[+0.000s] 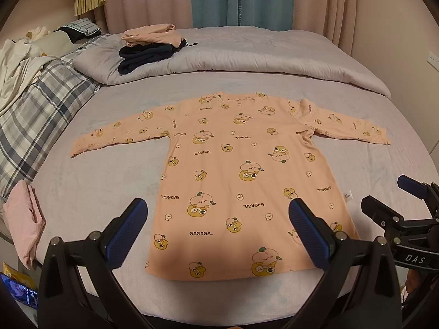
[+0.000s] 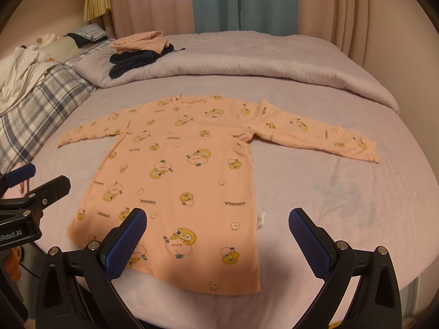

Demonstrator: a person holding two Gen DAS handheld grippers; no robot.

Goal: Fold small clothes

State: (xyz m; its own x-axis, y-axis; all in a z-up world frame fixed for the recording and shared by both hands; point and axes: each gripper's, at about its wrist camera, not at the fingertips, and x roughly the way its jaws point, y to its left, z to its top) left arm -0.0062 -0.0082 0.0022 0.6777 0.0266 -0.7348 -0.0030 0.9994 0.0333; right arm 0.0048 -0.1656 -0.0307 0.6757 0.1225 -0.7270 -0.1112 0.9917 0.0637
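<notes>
Pre-fold stage: peach top (image 1: 233,164) flat ahead of spread left gripper (image 1: 218,230) and spread right gripper (image 2: 218,235); next, likely pinching a sleeve

"gagaga" repeats across the peach shirt (image 1: 233,170); "das" marks the right gripper (image 1: 389,200).

1. The left wrist view looks from the bed's (image 1: 109,192) near edge, low, over the shirt's (image 1: 233,170) hem.
2. The right wrist view sits just rightward, facing likewise.
3. Both share shirt, quilt (image 2: 247,63), curtains (image 2: 241,2).
</notes>
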